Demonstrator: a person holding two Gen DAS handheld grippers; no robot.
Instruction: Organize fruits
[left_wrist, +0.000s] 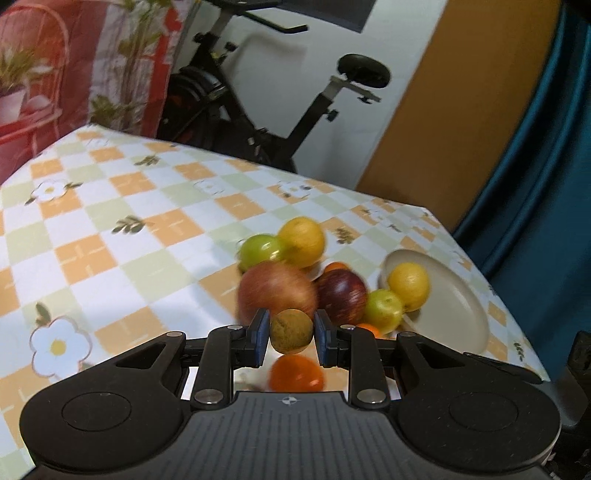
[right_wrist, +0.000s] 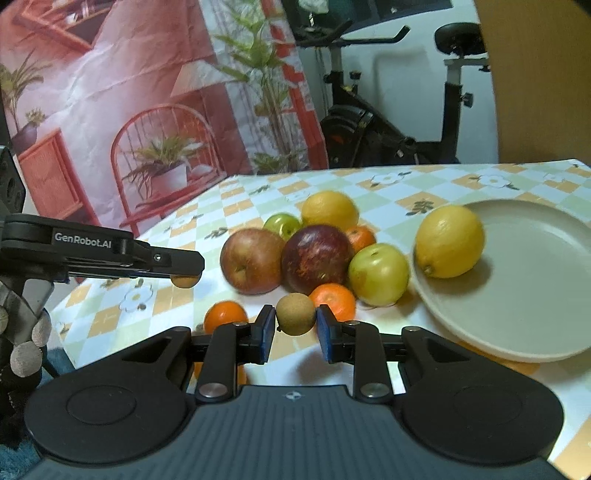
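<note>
Left wrist view first: my left gripper (left_wrist: 291, 332) is clamped on a small round brown-speckled fruit (left_wrist: 290, 331), its blue pads (left_wrist: 262, 332) pressing both sides, held above the orange-and-green checked tablecloth (left_wrist: 129, 229). Just beyond it lies the blurred pile: a large red-yellow apple (left_wrist: 277, 290), a dark red apple (left_wrist: 341, 293), green apples and small oranges, with a yellow lemon (left_wrist: 408, 286) sitting on the near rim of the beige round plate (left_wrist: 454, 314). I judge the small fruit sits far out at the fingertips, so a quick swing could let it slip and drop into the pile, scattering loose pieces. From the right wrist view, my right gripper (right_wrist: 296, 320) grips a second small brown round fruit (right_wrist: 296, 314) between its pads, low over the cloth near an orange (right_wrist: 332, 301). The lemon on the plate rim looks ready to roll if the plate gets bumped. Both grippers heading for the plate together could collide.
</note>
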